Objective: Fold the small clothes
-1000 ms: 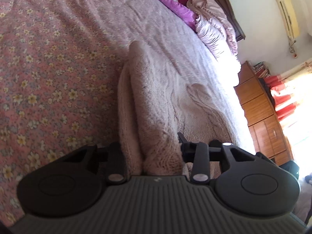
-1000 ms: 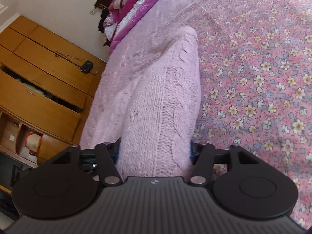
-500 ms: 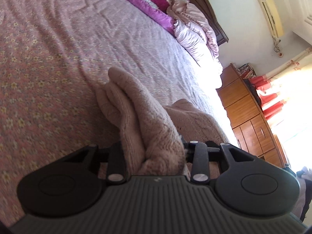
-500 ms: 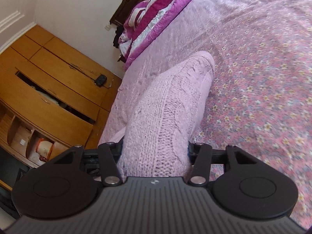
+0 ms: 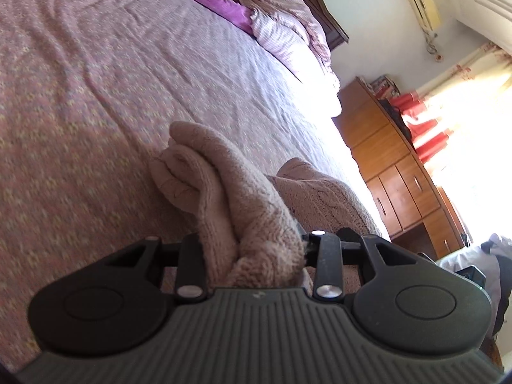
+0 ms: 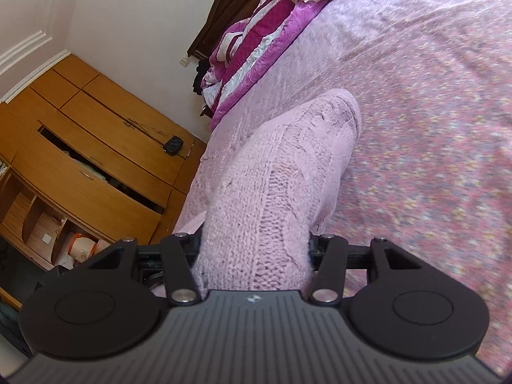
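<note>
A small pale pink knitted garment (image 5: pixel 230 188) is held up over the floral bed sheet (image 5: pixel 64 128). My left gripper (image 5: pixel 256 256) is shut on one bunched end of it; the cloth hangs forward in folds and its far end touches the sheet. My right gripper (image 6: pixel 252 256) is shut on the other end of the knitted garment (image 6: pixel 281 176), which stretches away from the jaws as a thick band over the bed sheet (image 6: pixel 432 128). The fingertips of both grippers are hidden by the knit.
Striped purple and pink bedding (image 5: pixel 256 9) lies piled at the head of the bed, also in the right wrist view (image 6: pixel 256 44). A wooden cabinet (image 5: pixel 393 172) stands beside the bed under a bright window. A wooden wardrobe with an open drawer (image 6: pixel 80 166) stands on the other side.
Both grippers have lifted and pulled back with the garment. It has risen off the sheet and bunched, and more of the room shows in both views.
</note>
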`<control>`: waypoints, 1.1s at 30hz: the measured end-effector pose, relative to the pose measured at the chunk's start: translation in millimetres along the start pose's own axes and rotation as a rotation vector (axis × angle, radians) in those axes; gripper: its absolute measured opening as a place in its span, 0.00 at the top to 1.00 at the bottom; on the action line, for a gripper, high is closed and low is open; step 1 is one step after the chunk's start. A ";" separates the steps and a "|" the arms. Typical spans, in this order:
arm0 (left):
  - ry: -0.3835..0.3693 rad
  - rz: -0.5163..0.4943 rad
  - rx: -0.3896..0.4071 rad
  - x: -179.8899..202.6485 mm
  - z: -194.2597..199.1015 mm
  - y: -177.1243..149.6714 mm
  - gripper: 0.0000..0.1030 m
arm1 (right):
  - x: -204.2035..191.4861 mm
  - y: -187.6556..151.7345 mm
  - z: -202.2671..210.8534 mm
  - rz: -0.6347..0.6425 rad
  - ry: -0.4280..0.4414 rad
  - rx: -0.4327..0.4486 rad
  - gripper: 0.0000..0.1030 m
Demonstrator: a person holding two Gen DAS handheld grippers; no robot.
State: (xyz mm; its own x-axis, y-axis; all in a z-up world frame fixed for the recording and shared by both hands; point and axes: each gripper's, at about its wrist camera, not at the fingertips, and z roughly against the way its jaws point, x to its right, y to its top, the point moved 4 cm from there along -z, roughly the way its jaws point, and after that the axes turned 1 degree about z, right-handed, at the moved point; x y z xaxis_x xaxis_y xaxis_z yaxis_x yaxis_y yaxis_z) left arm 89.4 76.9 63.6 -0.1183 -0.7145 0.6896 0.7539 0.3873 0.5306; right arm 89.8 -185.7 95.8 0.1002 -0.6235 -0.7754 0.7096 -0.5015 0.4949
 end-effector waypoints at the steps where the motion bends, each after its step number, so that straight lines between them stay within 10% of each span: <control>1: 0.000 -0.008 -0.005 1.6 -0.5 -4.1 0.64 | 2.7 -2.3 5.6 -0.001 0.000 0.001 0.46; 31: 0.276 -0.144 -0.087 -11.6 11.5 -57.8 0.49 | 56.5 -62.7 36.6 0.040 -0.203 -0.015 0.25; 33: 0.310 -0.162 -0.075 -7.9 19.9 -61.6 0.30 | 51.3 -65.0 46.9 0.078 -0.217 0.005 0.23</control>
State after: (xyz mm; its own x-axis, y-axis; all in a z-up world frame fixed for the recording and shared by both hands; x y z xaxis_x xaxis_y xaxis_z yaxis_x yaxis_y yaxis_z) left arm 31.0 70.3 35.2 -0.0472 -0.9106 0.4106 0.7883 0.2184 0.5752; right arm 16.1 -213.2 42.3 0.0017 -0.7746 -0.6325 0.7022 -0.4494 0.5523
